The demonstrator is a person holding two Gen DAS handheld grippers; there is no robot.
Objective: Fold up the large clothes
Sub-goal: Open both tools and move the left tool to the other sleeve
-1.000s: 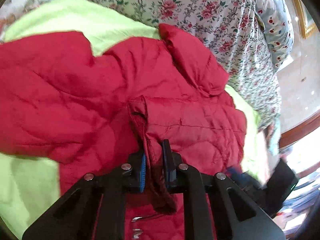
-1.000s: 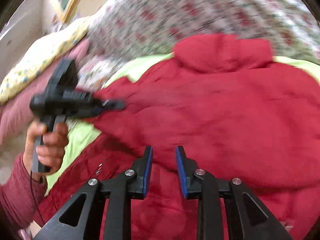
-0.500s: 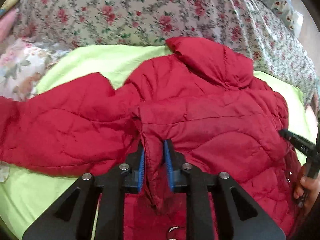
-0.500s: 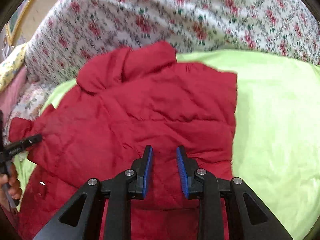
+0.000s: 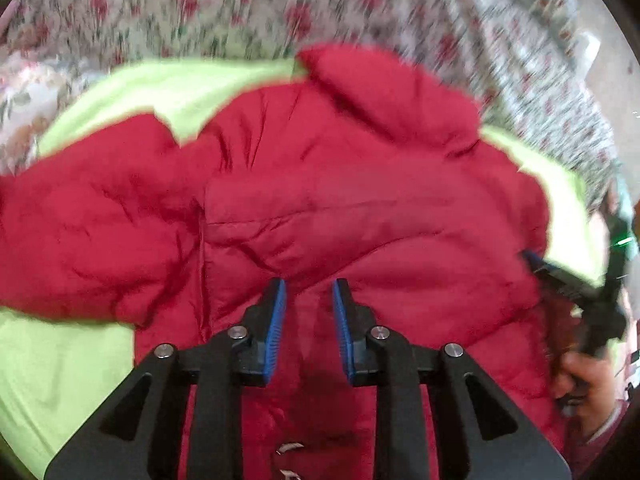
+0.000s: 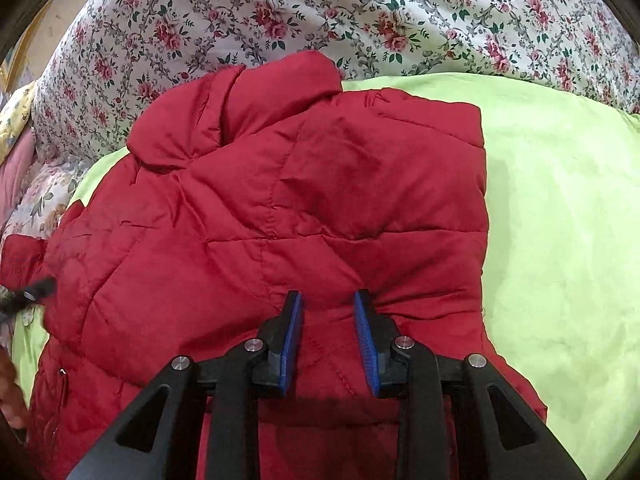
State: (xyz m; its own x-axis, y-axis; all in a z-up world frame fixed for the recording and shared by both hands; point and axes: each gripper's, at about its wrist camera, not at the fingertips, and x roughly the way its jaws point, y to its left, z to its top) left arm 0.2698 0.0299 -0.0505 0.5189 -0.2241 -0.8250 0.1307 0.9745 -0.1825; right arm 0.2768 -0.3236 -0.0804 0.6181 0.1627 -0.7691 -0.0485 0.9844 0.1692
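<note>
We count one red quilted jacket (image 6: 280, 208), one lime-green sheet (image 6: 560, 208) under it, one floral quilt (image 6: 360, 12) at twelve o'clock, and two tongs; our left gripper (image 5: 308, 300) has just been opening, its blue pads slightly apart with nothing pinched, jacket spreading from nine to three o'clock beneath; our right gripper (image 6: 328, 304) stands slightly parted, empty, jacket at twelve o'clock and below, sheet at three o'clock
</note>
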